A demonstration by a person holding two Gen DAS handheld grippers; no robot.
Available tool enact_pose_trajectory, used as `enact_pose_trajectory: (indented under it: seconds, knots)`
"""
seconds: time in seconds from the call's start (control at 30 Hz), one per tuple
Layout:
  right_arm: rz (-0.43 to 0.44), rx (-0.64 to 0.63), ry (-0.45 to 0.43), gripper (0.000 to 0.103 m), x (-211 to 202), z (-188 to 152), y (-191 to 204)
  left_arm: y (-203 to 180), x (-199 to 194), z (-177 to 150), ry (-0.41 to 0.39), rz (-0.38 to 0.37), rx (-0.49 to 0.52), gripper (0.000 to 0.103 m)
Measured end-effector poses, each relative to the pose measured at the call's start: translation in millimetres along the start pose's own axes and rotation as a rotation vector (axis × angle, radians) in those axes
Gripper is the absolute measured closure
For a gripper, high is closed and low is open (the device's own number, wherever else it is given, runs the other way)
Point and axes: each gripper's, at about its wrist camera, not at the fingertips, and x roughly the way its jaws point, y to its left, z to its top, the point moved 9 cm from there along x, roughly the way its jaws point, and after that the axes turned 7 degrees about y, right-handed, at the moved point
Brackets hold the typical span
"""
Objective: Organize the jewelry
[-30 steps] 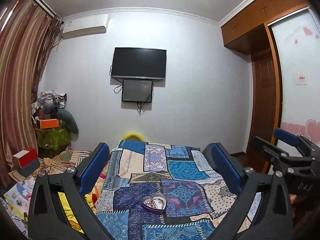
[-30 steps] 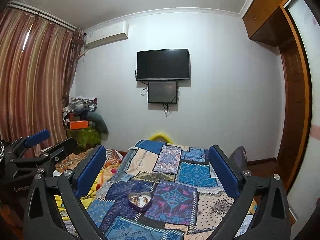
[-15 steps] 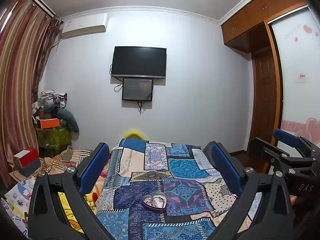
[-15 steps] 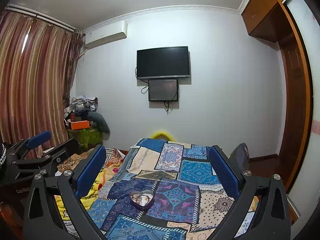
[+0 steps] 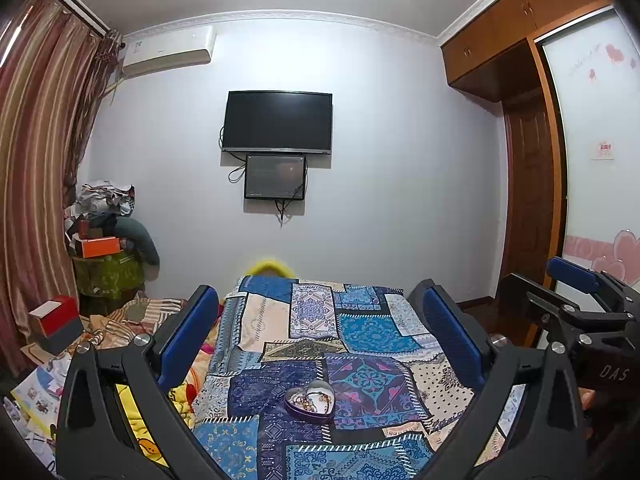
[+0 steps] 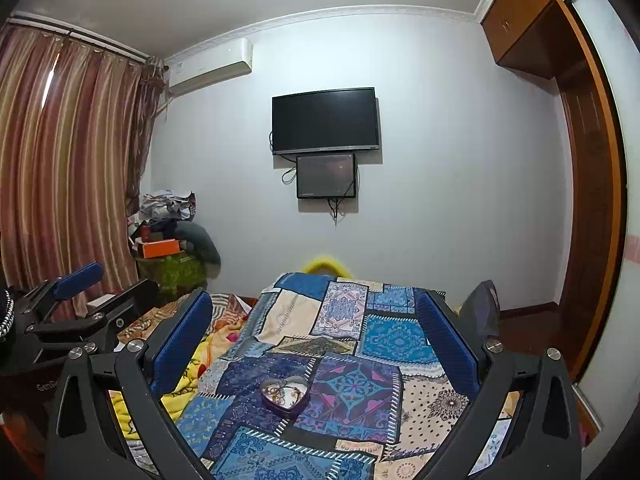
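A heart-shaped purple tin [image 5: 309, 401] holding tangled gold-coloured jewelry rests on the blue patchwork bedspread [image 5: 360, 332]. My left gripper [image 5: 318, 320] hangs open well above and in front of it, nothing between its blue pads. In the right wrist view the same tin [image 6: 285, 394] lies low and left of centre, and my right gripper [image 6: 314, 322] is likewise open and empty above the bedspread [image 6: 384, 336]. Each gripper shows at the edge of the other's view: the right one [image 5: 576, 292], the left one [image 6: 76, 300].
A wall-mounted TV [image 5: 278, 122] with a smaller screen [image 5: 275, 177] under it faces the bed. Left of the bed lie a yellow blanket [image 6: 188, 380], a red and white box [image 5: 56, 322] and a heap of boxes and clothes [image 5: 104, 236]. A wooden wardrobe [image 5: 528, 184] stands right.
Both views have tilted slightly, so the room and bed sit a little lower in frame. Both grippers stay open and the tin has not moved.
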Motion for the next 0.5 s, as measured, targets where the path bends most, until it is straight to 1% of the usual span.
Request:
enact_pose_trajectory:
  seconds: [0.5]
  knots:
    - [0.007, 0.009, 0.020, 0.001, 0.5, -0.4, -2.5, -0.5, 2.8, -5.4, 0.011, 0.001, 0.007, 0.000]
